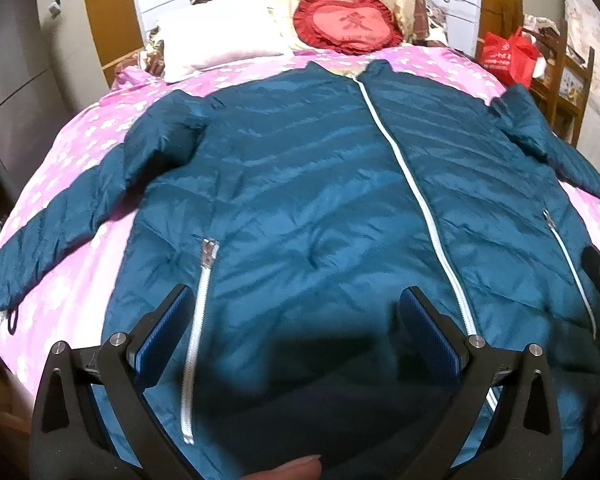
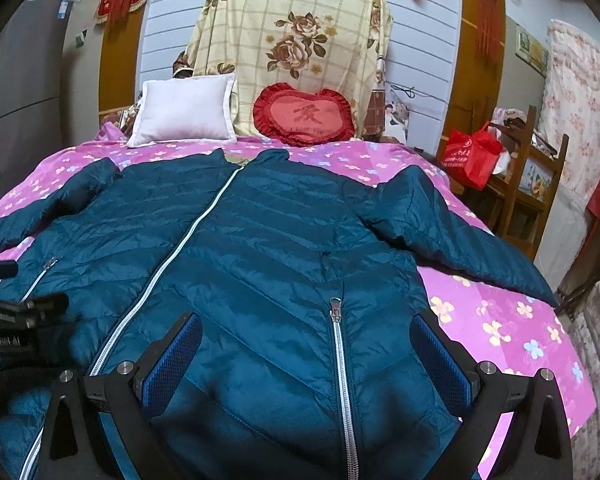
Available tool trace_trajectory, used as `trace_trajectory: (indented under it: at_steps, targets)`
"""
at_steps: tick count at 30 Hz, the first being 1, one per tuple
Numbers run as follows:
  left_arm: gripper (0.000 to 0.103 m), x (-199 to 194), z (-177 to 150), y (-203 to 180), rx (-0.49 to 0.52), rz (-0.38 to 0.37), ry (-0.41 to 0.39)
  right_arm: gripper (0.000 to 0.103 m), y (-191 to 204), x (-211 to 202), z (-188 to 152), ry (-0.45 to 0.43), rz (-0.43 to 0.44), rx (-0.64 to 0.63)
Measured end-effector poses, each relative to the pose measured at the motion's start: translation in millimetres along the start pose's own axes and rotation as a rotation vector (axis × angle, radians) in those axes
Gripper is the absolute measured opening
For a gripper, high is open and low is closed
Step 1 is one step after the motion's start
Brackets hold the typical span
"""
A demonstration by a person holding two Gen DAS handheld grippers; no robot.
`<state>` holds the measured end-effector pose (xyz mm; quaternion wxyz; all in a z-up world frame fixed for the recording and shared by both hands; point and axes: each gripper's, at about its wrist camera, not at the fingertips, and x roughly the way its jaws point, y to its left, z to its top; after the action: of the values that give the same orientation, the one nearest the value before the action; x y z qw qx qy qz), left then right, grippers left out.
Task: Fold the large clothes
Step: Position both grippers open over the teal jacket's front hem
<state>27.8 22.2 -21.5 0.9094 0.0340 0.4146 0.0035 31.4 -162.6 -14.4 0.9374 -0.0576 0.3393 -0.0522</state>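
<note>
A teal quilted puffer jacket (image 1: 308, 184) lies flat and front-up on the pink flowered bed, zipped with a white centre zipper (image 1: 412, 176), collar toward the headboard, both sleeves spread outward. It also shows in the right wrist view (image 2: 260, 240). My left gripper (image 1: 296, 304) is open and empty, hovering over the jacket's lower left part by the left pocket zipper (image 1: 198, 320). My right gripper (image 2: 306, 332) is open and empty over the lower right part, astride the right pocket zipper (image 2: 340, 360). Part of the left gripper shows at the left edge of the right wrist view (image 2: 16, 320).
A white pillow (image 2: 184, 110) and a red heart cushion (image 2: 304, 114) sit at the headboard under a flowered cloth (image 2: 296, 40). A wooden rack with a red bag (image 2: 474, 154) stands to the bed's right. Pink bedspread (image 2: 500, 320) lies bare beside the jacket.
</note>
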Motion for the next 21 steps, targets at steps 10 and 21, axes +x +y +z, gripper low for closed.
trace_trajectory:
  at_steps: [10,21]
  targets:
    - [0.103,31.5,-11.1,9.3,-0.012,0.026,0.053,0.103,-3.2,-3.0,0.5,-0.009,0.002,0.008]
    - [0.103,44.6,-11.8,11.4,-0.021,-0.046,0.063,0.103,-1.2,-3.2,0.8,-0.011,0.004,0.002]
